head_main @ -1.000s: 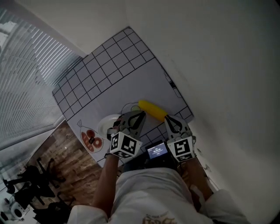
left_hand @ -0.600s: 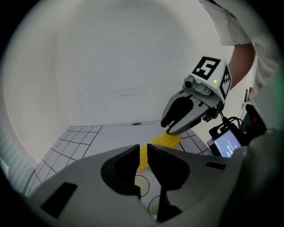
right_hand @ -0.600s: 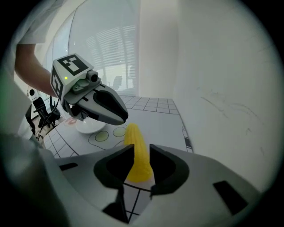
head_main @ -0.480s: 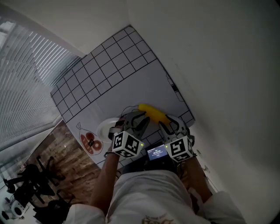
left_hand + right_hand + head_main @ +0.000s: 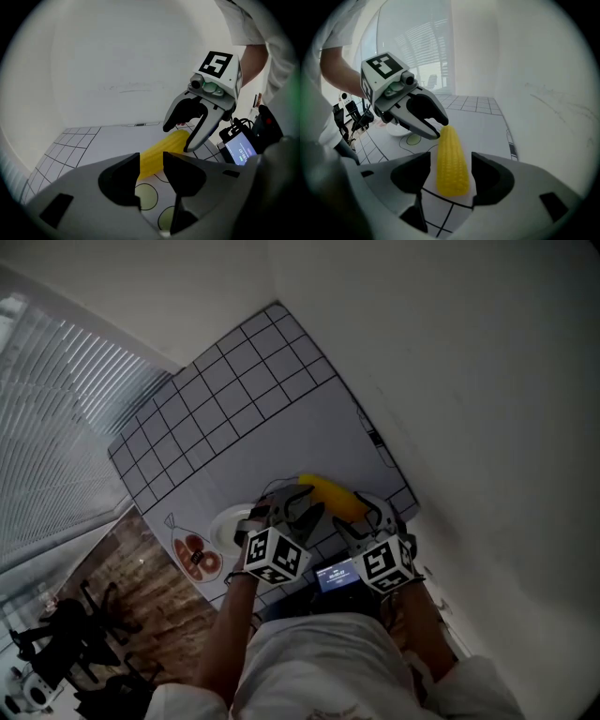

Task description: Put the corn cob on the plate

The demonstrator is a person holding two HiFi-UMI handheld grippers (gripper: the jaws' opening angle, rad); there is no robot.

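A yellow corn cob [image 5: 333, 495] lies on the white gridded mat [image 5: 244, 409] near its front edge. My right gripper [image 5: 364, 519] stands over the cob's near end. In the right gripper view the cob [image 5: 451, 159] lies lengthwise between the jaws of the right gripper [image 5: 450, 174], with a gap on each side. My left gripper [image 5: 286, 507] is at the cob's other end, and the cob [image 5: 161, 151] shows just beyond the gap of the left gripper [image 5: 151, 165]. Both grippers' jaws have just been opening. A small white plate [image 5: 228, 524] sits left of the left gripper.
A device with a lit screen [image 5: 336, 572] lies at the mat's front edge between my hands. A printed food picture [image 5: 195, 554] marks the mat's left corner. A white wall runs along the right. Window blinds and a wooden floor with chairs [image 5: 56, 634] lie to the left.
Both grippers have sunk toward the cob and their jaws have opened from shut. The cob has not moved on the mat.
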